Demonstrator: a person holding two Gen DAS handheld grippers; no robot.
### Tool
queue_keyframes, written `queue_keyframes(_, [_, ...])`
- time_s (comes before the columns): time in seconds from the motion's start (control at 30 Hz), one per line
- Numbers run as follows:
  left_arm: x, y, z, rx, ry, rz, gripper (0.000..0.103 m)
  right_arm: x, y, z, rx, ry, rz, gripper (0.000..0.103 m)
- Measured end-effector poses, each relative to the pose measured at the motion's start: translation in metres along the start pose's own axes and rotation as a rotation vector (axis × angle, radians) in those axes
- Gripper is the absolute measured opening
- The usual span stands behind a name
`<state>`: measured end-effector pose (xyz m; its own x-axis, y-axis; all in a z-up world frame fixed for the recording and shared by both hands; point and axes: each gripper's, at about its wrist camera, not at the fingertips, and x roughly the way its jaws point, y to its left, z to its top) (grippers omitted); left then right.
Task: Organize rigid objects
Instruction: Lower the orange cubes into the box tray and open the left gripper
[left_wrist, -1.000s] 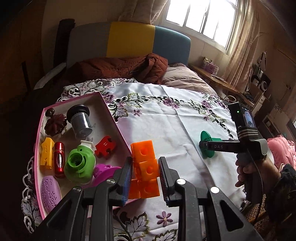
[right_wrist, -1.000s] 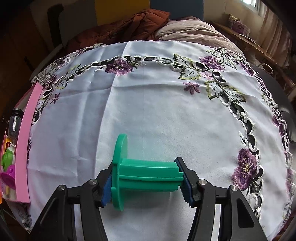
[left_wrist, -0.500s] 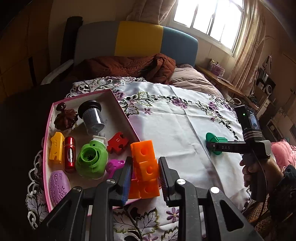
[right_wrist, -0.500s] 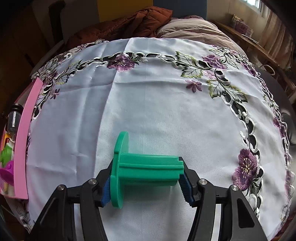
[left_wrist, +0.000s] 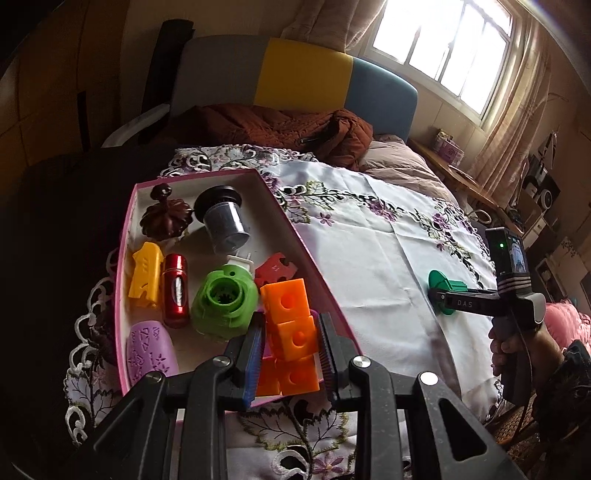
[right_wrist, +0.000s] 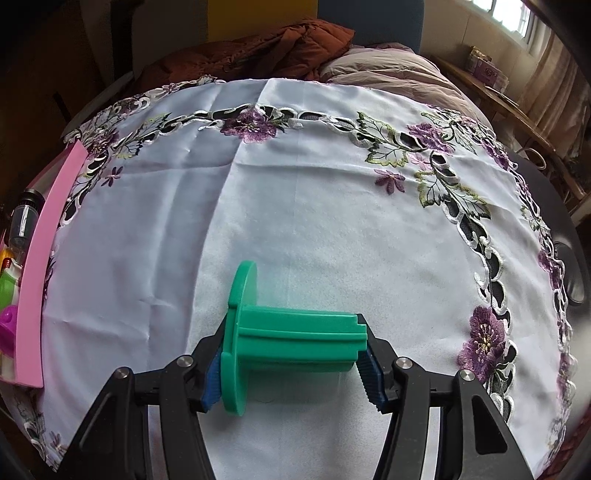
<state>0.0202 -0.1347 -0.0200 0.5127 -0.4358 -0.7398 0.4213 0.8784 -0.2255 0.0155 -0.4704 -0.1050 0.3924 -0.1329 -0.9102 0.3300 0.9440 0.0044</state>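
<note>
My left gripper (left_wrist: 291, 354) is shut on a stack of orange cube blocks (left_wrist: 290, 334) and holds it over the near right corner of the pink tray (left_wrist: 295, 236). The tray holds several toys, among them a green round piece (left_wrist: 223, 306), a red cylinder (left_wrist: 175, 290), a yellow piece (left_wrist: 146, 275) and a purple oval (left_wrist: 149, 350). My right gripper (right_wrist: 291, 363) is shut on a green spool with a round flange (right_wrist: 288, 341), lying sideways just above the white cloth. The spool also shows in the left wrist view (left_wrist: 443, 291).
The white embroidered tablecloth (right_wrist: 295, 192) covers a round table. The tray's pink wall (right_wrist: 40, 251) stands at the far left of the right wrist view. A bed with a brown jacket (left_wrist: 280, 127) lies behind the table. The person's right hand (left_wrist: 517, 347) holds the other gripper.
The left gripper with the orange blocks has moved left, from the cloth beside the tray to over the tray's corner. The right gripper has lifted the green spool slightly.
</note>
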Motion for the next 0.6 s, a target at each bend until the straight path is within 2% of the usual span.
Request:
queue_keyframes(0.3, [-0.015,0.056,-0.008,-0.117,-0.002,0.006,0.027,-0.001,0.000,0.000,-0.011,-0.003,-0.003,0.060])
queue_keyframes(0.6, [0.005,0.063,-0.008,-0.183,0.040,-0.036,0.027,-0.001,0.000,0.000,-0.012,-0.004,-0.003,0.060])
